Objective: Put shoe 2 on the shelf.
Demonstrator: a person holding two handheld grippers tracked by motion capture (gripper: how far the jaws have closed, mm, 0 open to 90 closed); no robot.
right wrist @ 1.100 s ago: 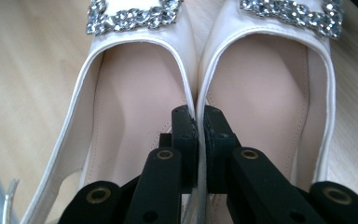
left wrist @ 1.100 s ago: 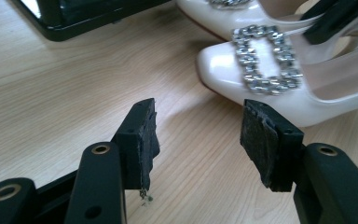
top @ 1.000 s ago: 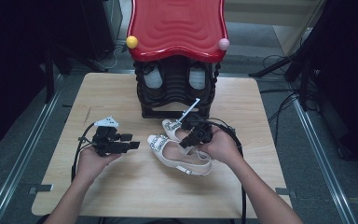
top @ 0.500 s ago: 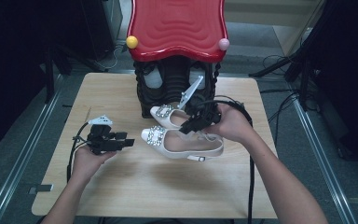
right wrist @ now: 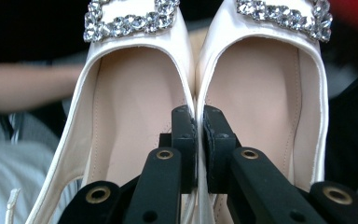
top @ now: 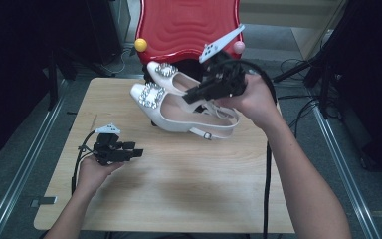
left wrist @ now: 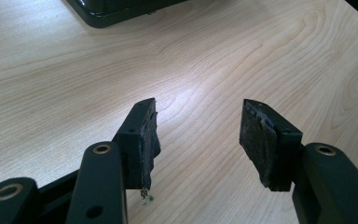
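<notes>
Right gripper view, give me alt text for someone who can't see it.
The right gripper is shut on the touching inner walls of a pair of white shoes, one black jaw inside each shoe. Rhinestone buckles glitter on the toes at the top, and a blurred forearm lies behind at left.

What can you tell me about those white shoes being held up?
The white shoes are a glossy, leather-like pair with square rhinestone buckles on the toes, beige insoles and thin buckled heel straps. They hang side by side above the wooden table, toes toward the red rack. The right gripper pinches their two inner side walls together.
</notes>
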